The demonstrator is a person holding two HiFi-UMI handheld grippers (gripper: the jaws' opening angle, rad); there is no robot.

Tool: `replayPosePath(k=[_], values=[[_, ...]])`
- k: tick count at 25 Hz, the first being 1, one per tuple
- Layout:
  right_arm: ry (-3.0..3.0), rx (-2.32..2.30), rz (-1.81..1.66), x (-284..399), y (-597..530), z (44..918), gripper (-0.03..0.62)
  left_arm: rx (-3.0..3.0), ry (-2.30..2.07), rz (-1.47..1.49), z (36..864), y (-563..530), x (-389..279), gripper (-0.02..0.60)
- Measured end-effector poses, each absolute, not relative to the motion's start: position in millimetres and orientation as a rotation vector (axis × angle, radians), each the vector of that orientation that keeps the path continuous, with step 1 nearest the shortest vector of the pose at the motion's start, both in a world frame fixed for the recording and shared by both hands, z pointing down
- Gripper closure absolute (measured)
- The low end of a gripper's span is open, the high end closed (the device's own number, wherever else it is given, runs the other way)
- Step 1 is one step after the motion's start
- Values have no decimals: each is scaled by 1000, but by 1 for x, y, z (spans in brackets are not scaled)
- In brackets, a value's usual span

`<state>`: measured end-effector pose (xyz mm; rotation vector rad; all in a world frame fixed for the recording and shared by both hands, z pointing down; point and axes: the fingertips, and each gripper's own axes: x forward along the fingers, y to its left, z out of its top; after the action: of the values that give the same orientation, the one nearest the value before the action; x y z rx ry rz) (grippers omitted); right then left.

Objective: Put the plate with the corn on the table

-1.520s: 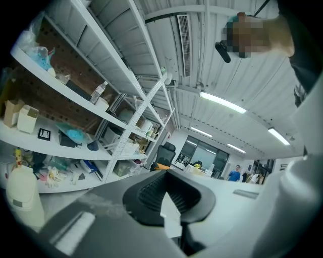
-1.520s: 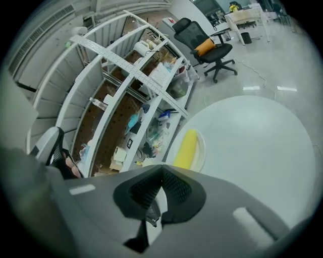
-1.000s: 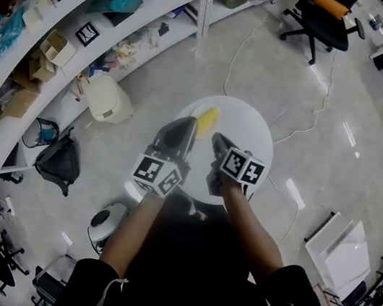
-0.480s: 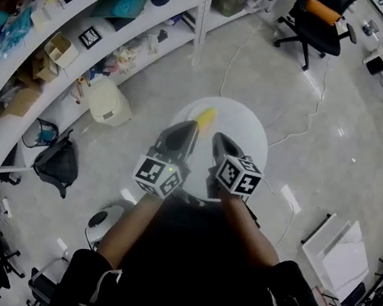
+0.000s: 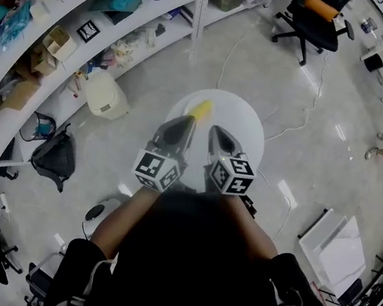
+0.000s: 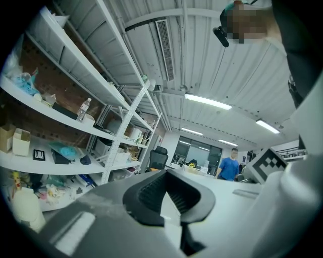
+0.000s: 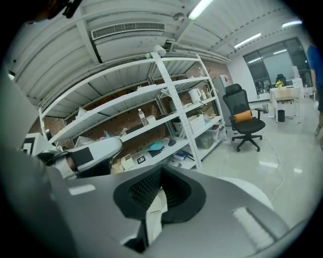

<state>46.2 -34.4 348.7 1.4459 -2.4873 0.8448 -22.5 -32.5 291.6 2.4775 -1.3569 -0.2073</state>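
1. Grippers first: your left gripper (image 5: 184,122) and right gripper (image 5: 216,131) were both clamped on the plate (image 5: 244,125) rim.
2. Corn (image 5: 201,108) sat on it, held over bare floor (image 5: 318,98).
3. Setting it on a table wasn't done yet, I'd say.

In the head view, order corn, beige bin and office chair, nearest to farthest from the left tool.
1. Corn, on the plate just ahead of the left tool.
2. Beige bin, off to the left.
3. Office chair, far upper right.
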Motion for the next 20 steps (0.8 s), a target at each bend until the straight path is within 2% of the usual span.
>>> replayPosePath(k=[20], values=[[-2474, 1467, 767, 50, -39, 350, 586, 2464, -1357, -186, 296, -37, -24, 577]])
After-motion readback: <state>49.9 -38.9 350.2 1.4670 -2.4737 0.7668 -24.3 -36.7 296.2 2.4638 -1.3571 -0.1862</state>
